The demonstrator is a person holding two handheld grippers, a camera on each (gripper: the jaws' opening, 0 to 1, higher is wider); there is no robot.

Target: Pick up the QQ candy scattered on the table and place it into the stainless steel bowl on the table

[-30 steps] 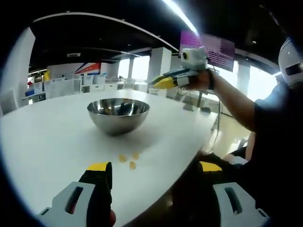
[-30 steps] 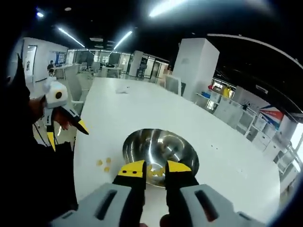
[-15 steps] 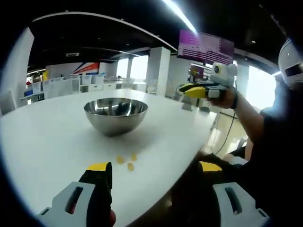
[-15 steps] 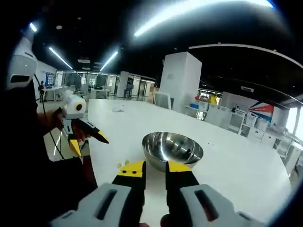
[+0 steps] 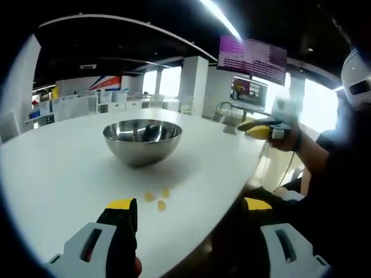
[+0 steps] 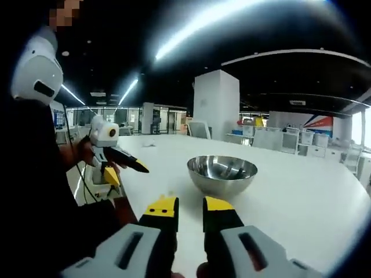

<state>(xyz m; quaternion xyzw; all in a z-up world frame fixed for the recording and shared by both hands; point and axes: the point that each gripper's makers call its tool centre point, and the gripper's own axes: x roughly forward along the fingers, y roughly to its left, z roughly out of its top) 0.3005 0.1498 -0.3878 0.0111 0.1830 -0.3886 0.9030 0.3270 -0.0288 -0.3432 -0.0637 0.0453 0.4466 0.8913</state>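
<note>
sitting mid-table, the stainless steel bowl [image 5: 142, 141] has three qq candies [image 5: 157, 198] lying on the white table [image 5: 52, 174] at its 5 o'clock, in the left gripper view. left gripper [image 5: 189, 212] hovers spread wide. right gripper [image 6: 189, 207] holds nothing, its jaws parted by a narrow gap, bowl at 1 o'clock.

A large white table [image 5: 52, 174] spreads across the middle of the left gripper view. The stainless steel bowl [image 5: 142, 141] stands on it just above centre, and three yellow QQ candy pieces [image 5: 157, 198] lie close together on the bare top below the bowl.
</note>
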